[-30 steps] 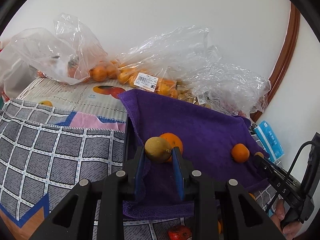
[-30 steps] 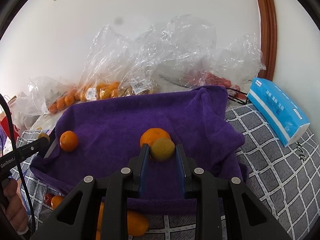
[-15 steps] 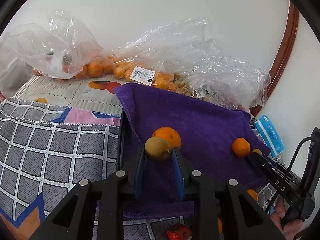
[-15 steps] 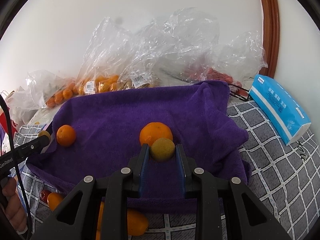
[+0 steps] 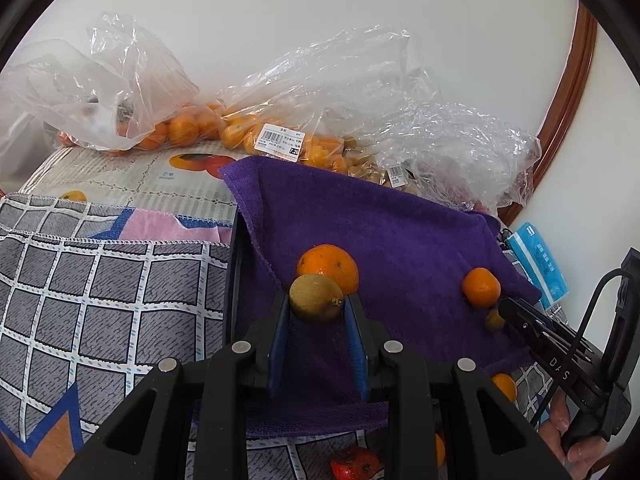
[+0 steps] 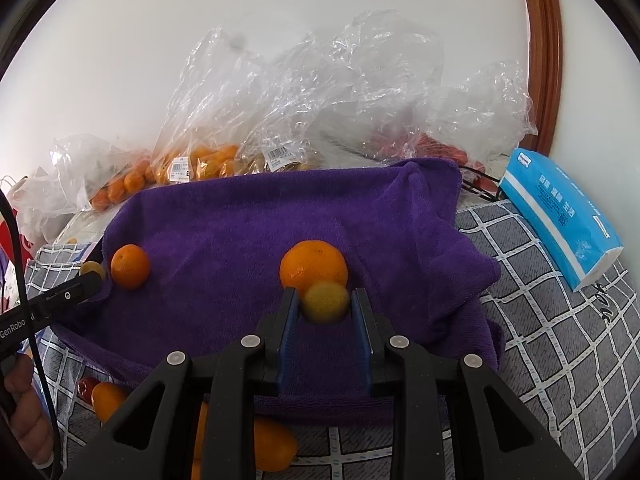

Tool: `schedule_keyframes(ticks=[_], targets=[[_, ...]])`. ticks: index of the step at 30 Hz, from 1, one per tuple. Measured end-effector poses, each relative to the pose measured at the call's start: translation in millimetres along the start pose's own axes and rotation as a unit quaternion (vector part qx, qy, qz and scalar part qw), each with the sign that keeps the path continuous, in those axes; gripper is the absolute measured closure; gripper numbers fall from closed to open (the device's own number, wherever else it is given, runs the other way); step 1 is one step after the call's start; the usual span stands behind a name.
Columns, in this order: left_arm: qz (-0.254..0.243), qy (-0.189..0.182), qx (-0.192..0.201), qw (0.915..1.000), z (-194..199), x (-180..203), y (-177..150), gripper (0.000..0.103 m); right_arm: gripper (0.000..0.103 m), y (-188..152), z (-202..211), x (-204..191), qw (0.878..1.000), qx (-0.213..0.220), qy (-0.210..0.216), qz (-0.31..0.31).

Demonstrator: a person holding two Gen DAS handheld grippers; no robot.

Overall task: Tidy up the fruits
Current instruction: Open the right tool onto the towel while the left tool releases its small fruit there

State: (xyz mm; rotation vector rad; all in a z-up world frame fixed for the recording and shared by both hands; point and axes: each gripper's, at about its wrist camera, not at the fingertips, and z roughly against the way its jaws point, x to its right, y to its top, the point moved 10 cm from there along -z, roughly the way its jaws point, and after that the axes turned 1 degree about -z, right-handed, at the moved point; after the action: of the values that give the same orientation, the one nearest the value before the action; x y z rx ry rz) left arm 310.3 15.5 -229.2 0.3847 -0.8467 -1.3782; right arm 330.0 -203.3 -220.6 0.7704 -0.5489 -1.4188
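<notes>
Here, a brownish-green kiwi-like fruit point(image 5: 316, 298) is clamped between the blue pads of the left gripper point(image 5: 316, 308), just in front of an orange point(image 5: 327, 268) lying on the purple towel point(image 5: 400, 240). A second, blurred yellow-green fruit point(image 6: 325, 302) is seen between the pads of the right gripper point(image 6: 325, 308); whether it is firmly gripped cannot be told. A smaller tangerine point(image 6: 130, 267) rests near the towel's left edge in the right wrist view. Bagged oranges point(image 5: 192, 128) are stacked behind, and a blue tissue pack point(image 6: 560, 236) lies at the right on the checked cloth point(image 6: 560, 340).
</notes>
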Motion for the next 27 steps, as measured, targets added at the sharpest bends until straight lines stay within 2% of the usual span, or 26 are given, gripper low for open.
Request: schedule_keyframes(ticks=[16, 27], targets=[[-0.001, -0.004, -0.001, 1.0, -2.4, -0.2, -0.8, 0.076, 0.059, 5.7, 9.1, 0.7, 1.0, 0.023, -0.008, 0.003], [-0.004, -0.007, 0.0, 1.0, -2.2, 0.3, -1.4, 0.077, 0.057, 7.0, 8.9, 3.0, 1.0, 0.026, -0.01, -0.003]])
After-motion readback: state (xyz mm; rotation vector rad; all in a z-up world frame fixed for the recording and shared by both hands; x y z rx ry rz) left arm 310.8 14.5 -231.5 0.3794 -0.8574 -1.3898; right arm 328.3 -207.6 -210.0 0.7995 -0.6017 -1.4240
